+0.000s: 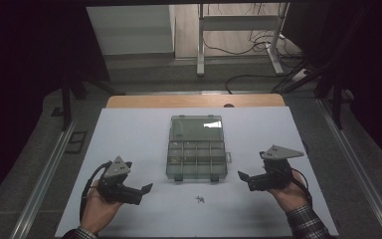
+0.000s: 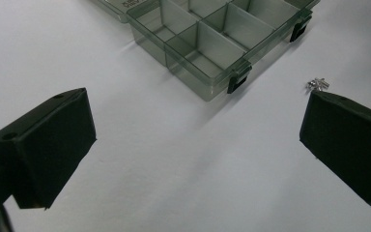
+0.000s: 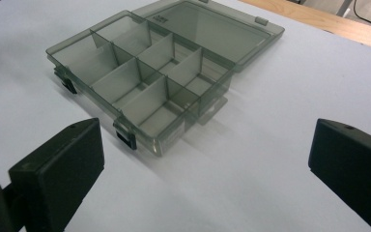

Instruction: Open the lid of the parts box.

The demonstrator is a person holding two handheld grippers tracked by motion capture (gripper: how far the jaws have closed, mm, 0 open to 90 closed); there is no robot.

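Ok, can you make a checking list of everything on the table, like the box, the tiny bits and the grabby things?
Surface: white table top, wooden strip at the far edge.
Job's things: clear compartment box with lid open flat; small metal screws heaped in front of it.
Clutter: nothing seen.
Grippers: left gripper open, holding nothing; right gripper open, holding nothing.
Cables: black cable trails from the left gripper.
Surroundings: grey floor, metal frame legs, loose wires beyond.
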